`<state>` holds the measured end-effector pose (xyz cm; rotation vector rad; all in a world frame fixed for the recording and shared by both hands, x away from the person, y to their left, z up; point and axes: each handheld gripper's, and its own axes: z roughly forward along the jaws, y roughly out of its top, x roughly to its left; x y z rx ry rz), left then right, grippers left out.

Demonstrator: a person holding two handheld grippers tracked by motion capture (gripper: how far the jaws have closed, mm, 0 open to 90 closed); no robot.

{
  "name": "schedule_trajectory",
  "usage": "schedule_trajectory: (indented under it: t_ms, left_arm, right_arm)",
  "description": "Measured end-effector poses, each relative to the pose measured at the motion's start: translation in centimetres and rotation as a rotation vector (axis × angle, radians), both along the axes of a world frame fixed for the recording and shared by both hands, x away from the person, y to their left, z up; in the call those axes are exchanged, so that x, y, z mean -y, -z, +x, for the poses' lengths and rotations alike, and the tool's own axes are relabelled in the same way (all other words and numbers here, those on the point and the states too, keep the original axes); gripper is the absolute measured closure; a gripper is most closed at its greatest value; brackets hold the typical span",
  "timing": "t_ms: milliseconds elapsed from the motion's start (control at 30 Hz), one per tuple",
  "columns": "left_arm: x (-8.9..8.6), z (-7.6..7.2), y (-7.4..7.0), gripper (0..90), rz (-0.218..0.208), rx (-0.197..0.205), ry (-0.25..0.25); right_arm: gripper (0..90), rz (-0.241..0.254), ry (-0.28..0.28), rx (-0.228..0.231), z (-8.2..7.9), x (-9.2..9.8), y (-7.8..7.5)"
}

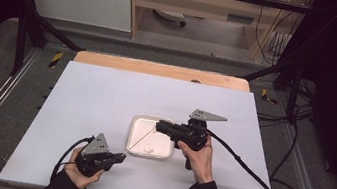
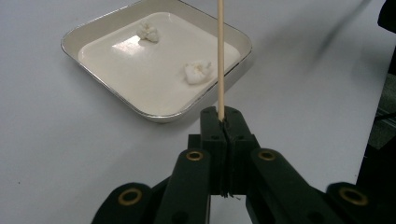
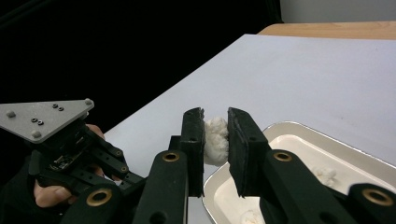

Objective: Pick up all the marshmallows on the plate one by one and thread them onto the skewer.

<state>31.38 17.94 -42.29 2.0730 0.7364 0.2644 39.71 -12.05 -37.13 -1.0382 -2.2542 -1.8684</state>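
Left hand-held gripper [image 2: 223, 122]: clamps thin wooden skewer [image 2: 220, 56].
Right hand-held gripper [image 3: 215, 135]: pinches soft white marshmallow [image 3: 215, 140].
Risk: off-centre push may tear it or snap the skewer.

No readable text, labels, brand names, numbers or signs anywhere. Blank throughout: plain white rectangular tabletop [image 1: 103, 110], shallow square white metal tray [image 2: 93, 28], thin wooden skewer [image 2: 220, 56], black two-jaw grippers, grey three-cornered plate [image 3: 42, 116] with small screws only. Yellow-and-black striped markers [image 1: 55, 59] at the far table corners, too small to carry legible writing.
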Motion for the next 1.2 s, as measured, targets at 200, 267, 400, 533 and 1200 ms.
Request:
schedule_trajectory:
  t_ms: [200, 267, 400, 533, 1200]
  left_arm:
    - [0.0, -0.02, -0.01, 88.4, 0.0, 0.003, -0.001]
    - [0.01, -0.02, -0.01, 88.3, -0.001, 0.004, -0.001]
    - [0.05, -0.05, -0.02, 88.4, -0.004, 0.005, -0.002]
    - [0.04, -0.06, -0.04, 88.4, -0.004, 0.006, -0.003]
    - [0.14, -0.4, 0.15, 88.5, 0.006, 0.054, 0.007]
  right_arm:
    - [77.1, 0.007, -0.007, -0.011, 0.13, -0.14, 0.15]
    - [77.1, 0.008, -0.008, -0.014, 0.14, -0.17, 0.19]
    - [77.3, 0.011, -0.018, -0.022, 0.16, -0.4, 0.4]
    - [77.5, 0.012, -0.029, -0.031, 0.12, -0.66, 0.54]
    - [80.1, 0.036, -0.085, -0.028, -0.36, -0.98, 0.59]
